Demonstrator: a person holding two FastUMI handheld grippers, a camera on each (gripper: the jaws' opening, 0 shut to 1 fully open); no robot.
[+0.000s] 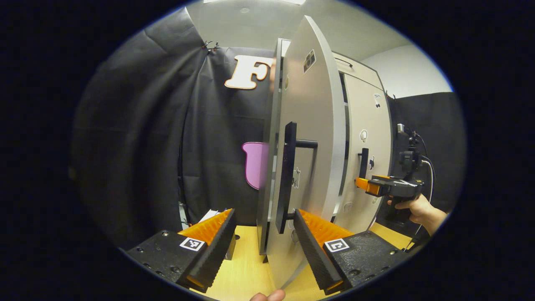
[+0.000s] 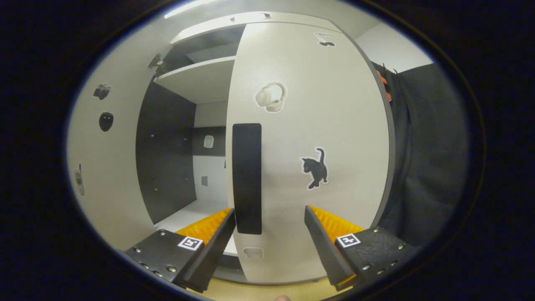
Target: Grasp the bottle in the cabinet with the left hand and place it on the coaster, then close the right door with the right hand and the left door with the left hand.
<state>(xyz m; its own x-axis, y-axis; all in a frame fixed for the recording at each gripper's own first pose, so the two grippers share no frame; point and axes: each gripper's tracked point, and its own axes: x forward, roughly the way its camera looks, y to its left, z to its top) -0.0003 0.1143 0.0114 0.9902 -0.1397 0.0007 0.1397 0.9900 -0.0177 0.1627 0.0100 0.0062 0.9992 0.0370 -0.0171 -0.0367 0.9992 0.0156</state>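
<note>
Left gripper view: handle (image 1: pixel 286 175) between tongs (image 1: pixel 263 228).

In the left gripper view the cabinet (image 1: pixel 359 71) stands on the table (image 1: pixel 246 267), its left door (image 1: pixel 309 146) swung out edge-on in front, its right door (image 1: pixel 368 138) behind to the right.

Your left door (image 1: pixel 309 138) stands edge-on and hides most of the cabinet's inside. The right door (image 2: pixel 309 159) covers the right half of the shelves (image 2: pixel 200 79). The stickers (image 2: pixel 104 121) on the left door are too small to make out. Your hand (image 1: pixel 420 209) is cut off at the wrist.
</note>
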